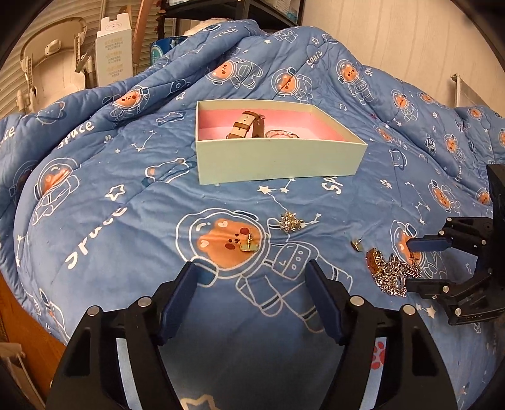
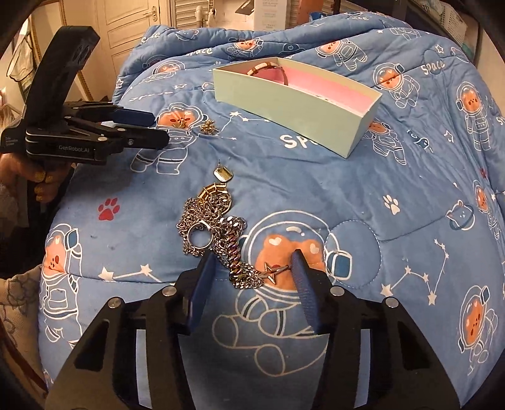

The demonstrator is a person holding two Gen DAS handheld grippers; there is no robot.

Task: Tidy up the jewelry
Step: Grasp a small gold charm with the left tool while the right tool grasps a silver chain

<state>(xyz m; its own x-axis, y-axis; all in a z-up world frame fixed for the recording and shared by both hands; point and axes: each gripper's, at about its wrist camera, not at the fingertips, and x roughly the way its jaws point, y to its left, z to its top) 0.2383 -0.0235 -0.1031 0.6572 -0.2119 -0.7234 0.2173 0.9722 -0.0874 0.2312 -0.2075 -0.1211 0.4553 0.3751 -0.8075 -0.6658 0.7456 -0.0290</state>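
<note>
Pick-up step: right hand-held gripper [image 2: 252, 268], half open, straddles the chain pile [image 2: 217, 235] on the bed; left hand-held gripper [image 1: 251, 277], open and empty, nears the earring [image 1: 249, 245]; next close, carry to box [image 1: 277, 164].

A home bedroom: a bed under a blue space-bear quilt [image 1: 126, 176], panelled door [image 2: 126, 22] behind

Each camera sits behind its own tongs, angled down, close over the blue quilt [image 1: 126, 176]. Both views share the pale box [image 1: 277, 157], the chain pile [image 2: 214, 233], and each other's tongs at opposite edges
</note>
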